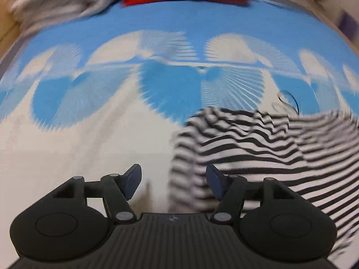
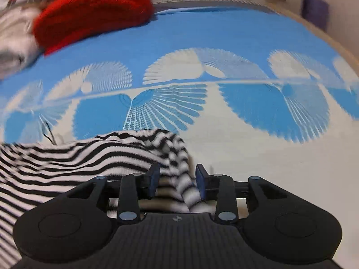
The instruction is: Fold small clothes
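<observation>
Left gripper (image 1: 174, 185): jaws released, wide apart, nothing pinched. Left pad sits over bare white cloth; right pad sits over the edge of the striped top (image 1: 258, 148). The top's blurred left edge runs up through the gap between the jaws, closer to the right pad, but neither pad presses it. The rest of the top spreads off to the right of this gripper, rumpled, lying on the surface.

Right gripper (image 2: 177, 182): jaws partly parted, narrower than the left's. A bunched fold of the striped top (image 2: 89, 154) lies in the gap between the pads, running back toward the gripper body. Cloth looks loose there, pads not squeezing it; whether the right pad touches the fold is too blurred to tell. Bulk of the top spreads left of this gripper, flat-ish with ripples.

So the top lies between the two grippers, each at one side edge.

Under it: a sheet (image 2: 246, 157), white near, blue with white fan shapes further out. A thin dark loop of thread or wire (image 1: 290, 99) lies on the sheet just past the top.

Far edge: red knit (image 2: 94, 11) heaped on the blue part, pale grey-white garment (image 1: 56, 2) beside it on its left. Both well apart from the top. Heavy motion blur in both views.
</observation>
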